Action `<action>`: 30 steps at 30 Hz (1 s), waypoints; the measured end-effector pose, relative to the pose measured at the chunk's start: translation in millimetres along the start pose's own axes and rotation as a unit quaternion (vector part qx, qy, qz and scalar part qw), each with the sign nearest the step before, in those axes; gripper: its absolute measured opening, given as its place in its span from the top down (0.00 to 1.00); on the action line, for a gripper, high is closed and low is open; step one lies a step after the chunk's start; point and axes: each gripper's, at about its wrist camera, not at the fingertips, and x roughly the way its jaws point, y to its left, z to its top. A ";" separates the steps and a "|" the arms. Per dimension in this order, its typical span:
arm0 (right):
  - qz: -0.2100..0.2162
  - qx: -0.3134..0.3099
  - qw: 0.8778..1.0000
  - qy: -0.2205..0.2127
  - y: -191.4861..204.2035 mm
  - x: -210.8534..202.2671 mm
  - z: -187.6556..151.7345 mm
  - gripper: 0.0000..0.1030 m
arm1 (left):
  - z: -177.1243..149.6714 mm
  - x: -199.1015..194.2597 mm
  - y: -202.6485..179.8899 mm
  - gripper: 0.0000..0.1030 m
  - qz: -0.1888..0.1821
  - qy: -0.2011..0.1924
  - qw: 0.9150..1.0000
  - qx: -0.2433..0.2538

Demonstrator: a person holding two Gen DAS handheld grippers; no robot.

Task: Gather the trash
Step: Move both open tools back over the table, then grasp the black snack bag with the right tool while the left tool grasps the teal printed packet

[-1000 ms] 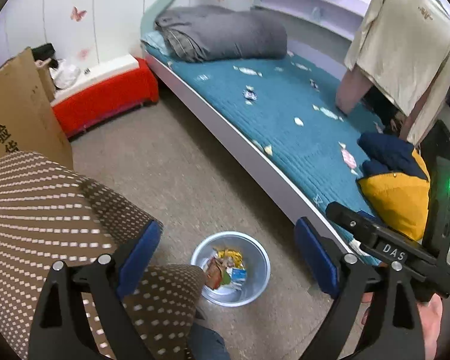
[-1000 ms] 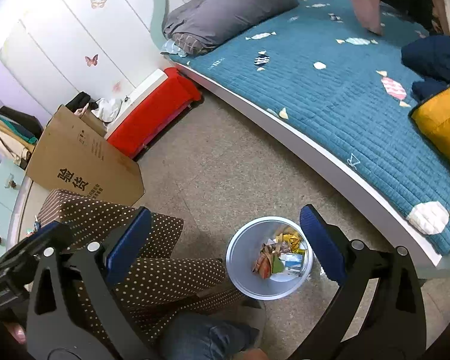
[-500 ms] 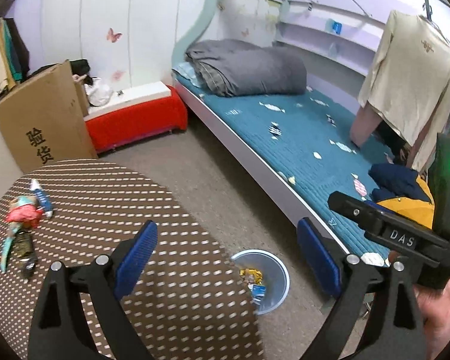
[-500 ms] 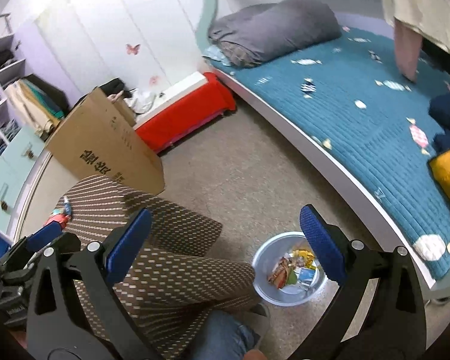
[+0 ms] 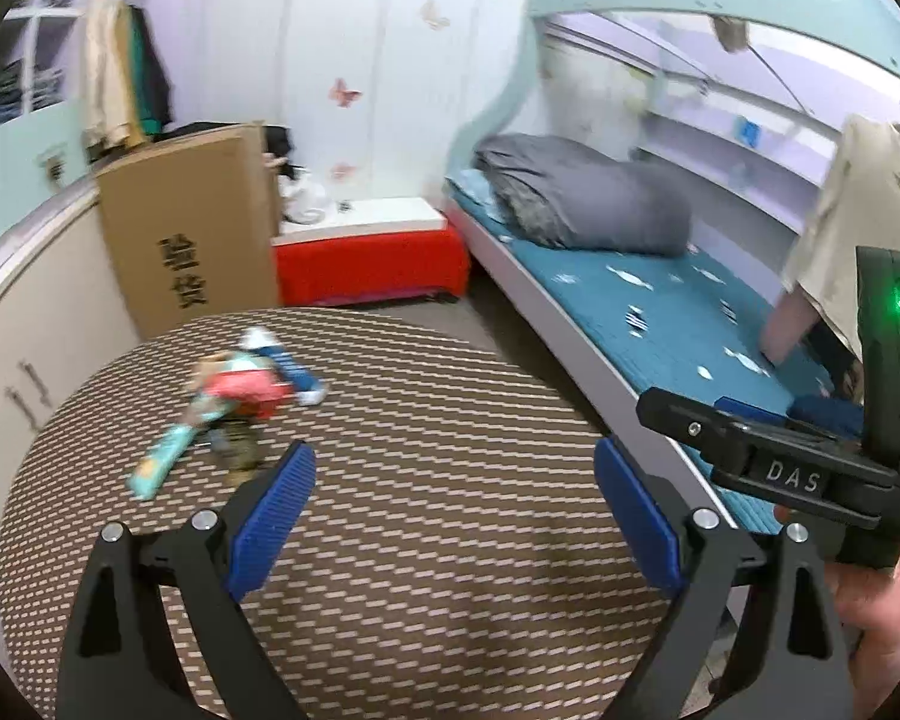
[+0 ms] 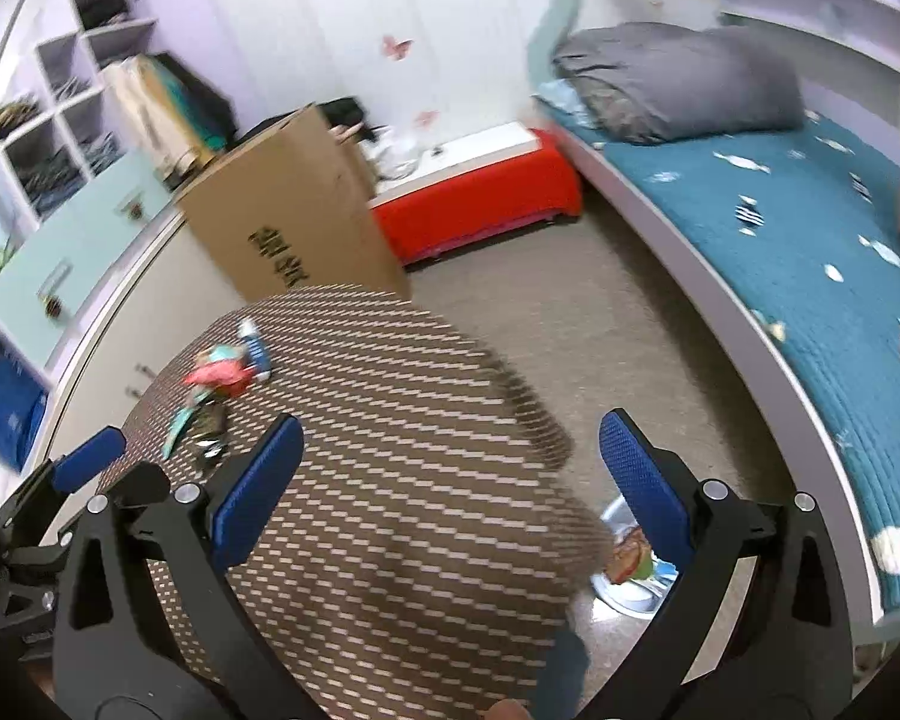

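Both wrist views look forward and down from just above the round patterned surface [image 5: 426, 480], the left claw's camera aimed toward the wrappers [image 5: 234, 396], the right's wider toward the floor, and both share the surface, cardboard box [image 6: 294, 210] and bed [image 5: 660, 312].

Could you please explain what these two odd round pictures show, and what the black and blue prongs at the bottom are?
Each picture comes from a wide-angle camera on a hand-held gripper, one per hand, looking along its two blue-padded fingers. The left gripper and the right gripper are both open and hold nothing. Below them is a round table with a patterned cloth. A small pile of wrappers lies on its far left side. A metal bin with trash stands on the floor beside the bed.
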 end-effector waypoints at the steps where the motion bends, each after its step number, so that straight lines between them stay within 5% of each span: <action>1: 0.003 -0.006 1.000 0.002 8.1 3.3 0.4 0.06 | -1.2 -3.3 10.1 0.11 0.007 -0.002 1.000 -0.005; 14: 0.043 -0.118 0.988 0.085 143.9 101.2 -16.1 0.06 | -25.3 -12.1 149.3 0.11 0.097 -0.002 0.993 -0.062; 22: 0.042 -0.189 0.973 0.122 199.4 158.7 -33.8 0.08 | -34.7 10.9 197.9 0.11 0.126 0.019 0.990 -0.068; 25: 0.027 -0.230 0.966 0.117 213.7 169.9 -41.9 0.33 | -34.0 23.9 206.0 0.11 0.127 0.031 0.990 -0.060; 28: 0.023 -0.253 0.961 0.107 215.4 168.6 -44.2 0.72 | -29.9 38.1 206.6 0.11 0.118 0.040 0.991 -0.048; 30: 0.026 -0.247 0.963 0.107 206.8 164.5 -42.9 0.74 | -24.5 50.4 202.6 0.11 0.113 0.047 0.992 -0.032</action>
